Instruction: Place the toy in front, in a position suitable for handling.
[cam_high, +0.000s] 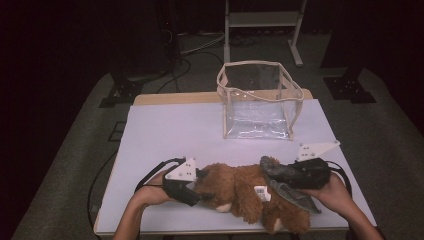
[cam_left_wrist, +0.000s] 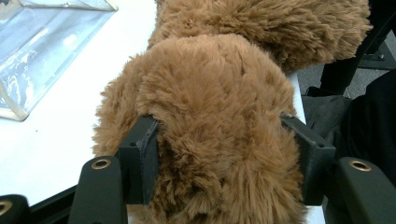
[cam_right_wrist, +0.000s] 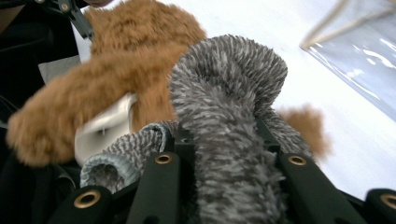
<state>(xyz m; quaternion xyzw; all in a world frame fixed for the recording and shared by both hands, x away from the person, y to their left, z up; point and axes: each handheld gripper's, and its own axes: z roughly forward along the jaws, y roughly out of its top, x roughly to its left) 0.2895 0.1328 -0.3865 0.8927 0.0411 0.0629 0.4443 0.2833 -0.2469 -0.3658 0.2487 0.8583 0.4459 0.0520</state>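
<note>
A brown plush toy (cam_high: 235, 190) lies on its side near the front edge of the white table (cam_high: 175, 130), with a white tag (cam_high: 261, 192) on it. My left gripper (cam_high: 205, 186) is shut on the toy's left end, and in the left gripper view the two pads (cam_left_wrist: 140, 158) press into the brown fur (cam_left_wrist: 219, 116). My right gripper (cam_high: 275, 174) is shut on a grey fuzzy cloth (cam_high: 292, 192) that lies over the toy's right end. In the right gripper view the grey cloth (cam_right_wrist: 229, 116) bulges up between the jaws, with brown fur (cam_right_wrist: 121, 74) behind it.
A clear plastic bag (cam_high: 260, 107) with beige trim stands open-topped at the back of the table, right of centre. Bare table stretches between it and the toy. Beyond the table are a dark floor, cables and a metal stand (cam_high: 262, 22).
</note>
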